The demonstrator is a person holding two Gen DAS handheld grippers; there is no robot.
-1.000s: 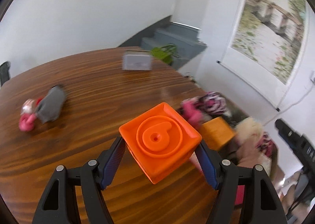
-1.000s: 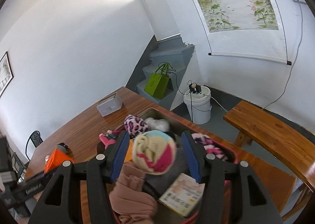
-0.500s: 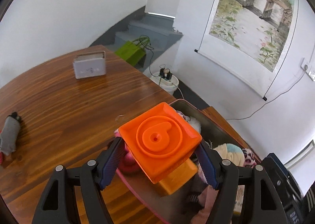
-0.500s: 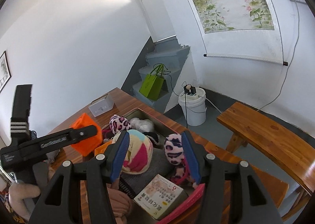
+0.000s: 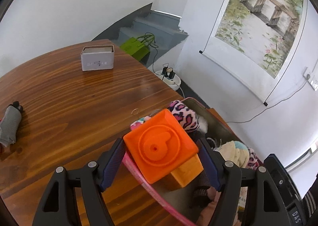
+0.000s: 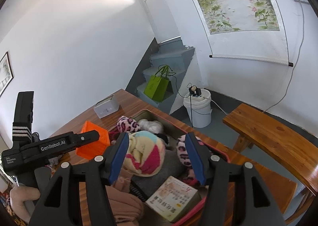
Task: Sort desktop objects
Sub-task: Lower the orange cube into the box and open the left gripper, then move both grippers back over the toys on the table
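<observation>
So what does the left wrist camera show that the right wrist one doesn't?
Only the left wrist view shows the grey sock lying far off on the table, and the raised 6 on the orange block held in the left tool. Only the right wrist view shows the wooden bench, the booklet in the bin and the right tool, its jaws just opening around the striped hat. Both show the white box and green bag.

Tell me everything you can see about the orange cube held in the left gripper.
The orange cube looks like smooth moulded plastic. Its upper face has a raised ring around a raised shape like a six, with a small hole in it. It is tilted, one corner pointing away. The left gripper clamps it between blue pads, above the pink rim of the bin, over a yellower block.
</observation>
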